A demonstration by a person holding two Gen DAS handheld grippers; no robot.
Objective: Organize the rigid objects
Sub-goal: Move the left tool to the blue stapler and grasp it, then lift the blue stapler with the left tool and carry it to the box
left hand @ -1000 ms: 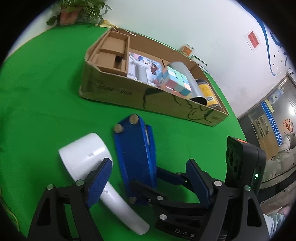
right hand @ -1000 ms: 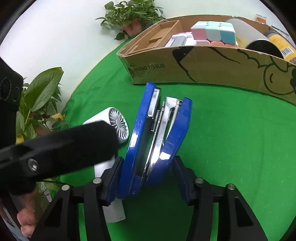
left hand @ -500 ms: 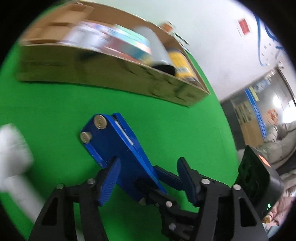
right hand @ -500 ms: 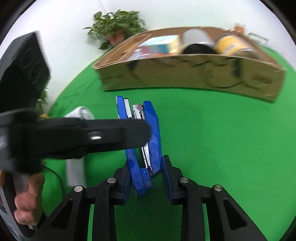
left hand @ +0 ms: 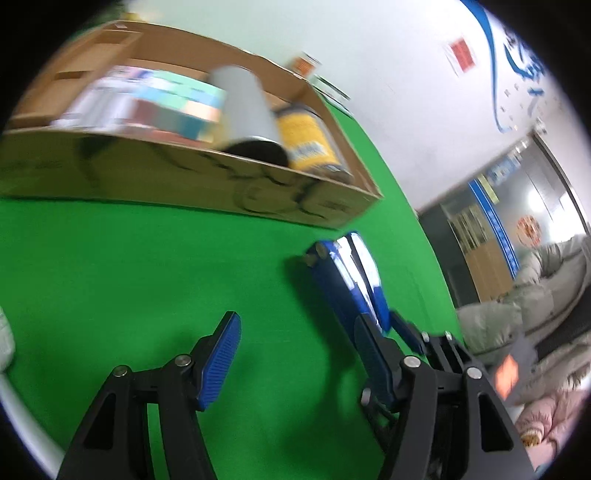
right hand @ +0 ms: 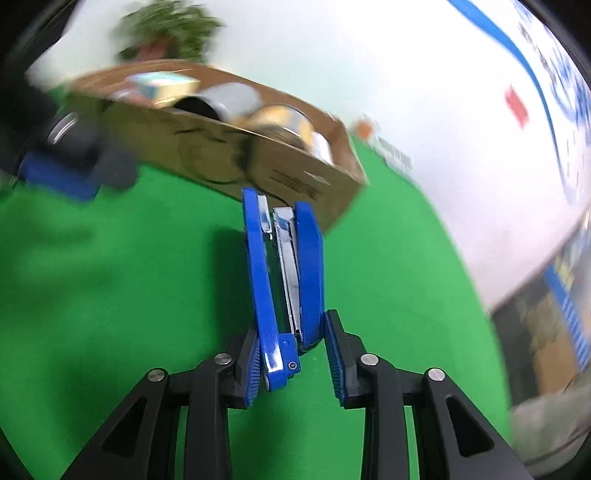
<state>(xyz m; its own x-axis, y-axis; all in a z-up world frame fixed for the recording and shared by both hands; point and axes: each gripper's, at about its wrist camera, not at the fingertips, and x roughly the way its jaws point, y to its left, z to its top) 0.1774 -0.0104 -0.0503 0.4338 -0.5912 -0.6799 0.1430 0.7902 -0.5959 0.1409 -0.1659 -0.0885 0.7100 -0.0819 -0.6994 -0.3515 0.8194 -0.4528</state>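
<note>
R gripper clamps the blue stapler by its hinge end only, nose pointing ahead toward the cardboard box. L gripper is spread w/ nothing between. Risk: short grip, stapler pivots or clips the box wall.

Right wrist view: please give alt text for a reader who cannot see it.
The right gripper holds a blue stapler by its hinge end, its nose pointing at a cardboard box on the green table. The blurred box holds cans and other items; a plant stands behind.
</note>
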